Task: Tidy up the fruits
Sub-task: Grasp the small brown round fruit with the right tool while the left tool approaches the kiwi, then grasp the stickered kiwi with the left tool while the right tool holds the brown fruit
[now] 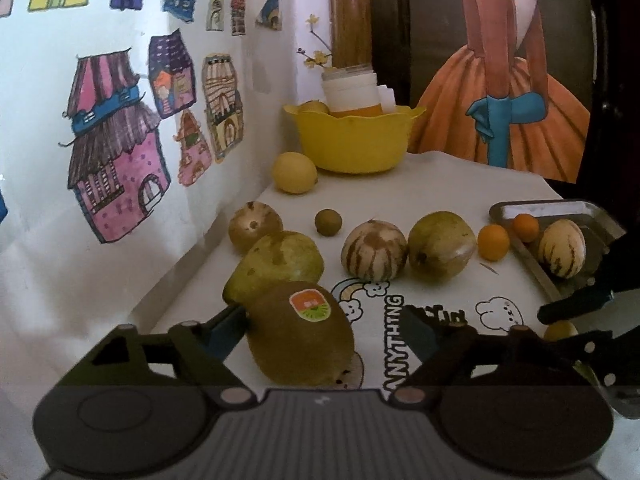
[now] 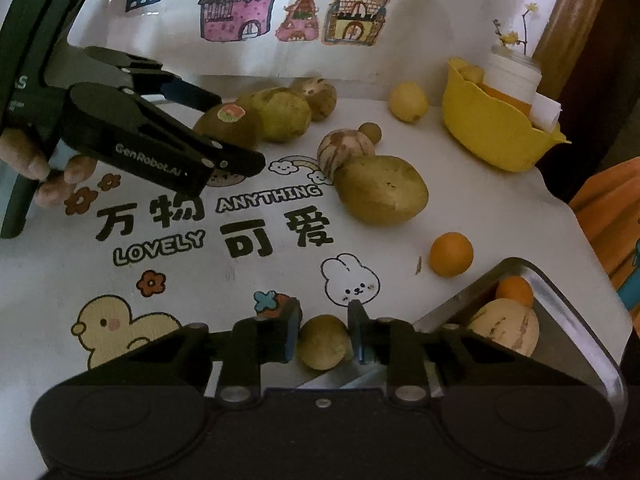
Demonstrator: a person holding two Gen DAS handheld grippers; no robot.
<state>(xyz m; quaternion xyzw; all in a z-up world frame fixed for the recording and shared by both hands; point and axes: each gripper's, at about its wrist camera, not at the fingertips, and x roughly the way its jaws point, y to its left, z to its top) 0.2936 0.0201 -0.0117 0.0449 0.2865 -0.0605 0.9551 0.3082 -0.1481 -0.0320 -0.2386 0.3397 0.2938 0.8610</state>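
The right gripper (image 2: 324, 334) is clamped on a small round yellow-brown fruit (image 2: 323, 343) at the near edge of the white printed tablecloth (image 2: 500, 216), just beside a metal tray (image 2: 576, 320) at the near right corner that holds a striped melon (image 2: 510, 330) and a small orange (image 2: 515, 291). The left gripper (image 1: 320, 330) has its jaws apart around a stickered kiwi (image 1: 302, 338) near the cloth's left edge, its left pad at the skin and its right pad clear. Beyond lie pears, striped melons, another orange (image 2: 451, 254) and a lemon (image 1: 295, 172), with a yellow bowl (image 1: 354, 140) at the far edge.
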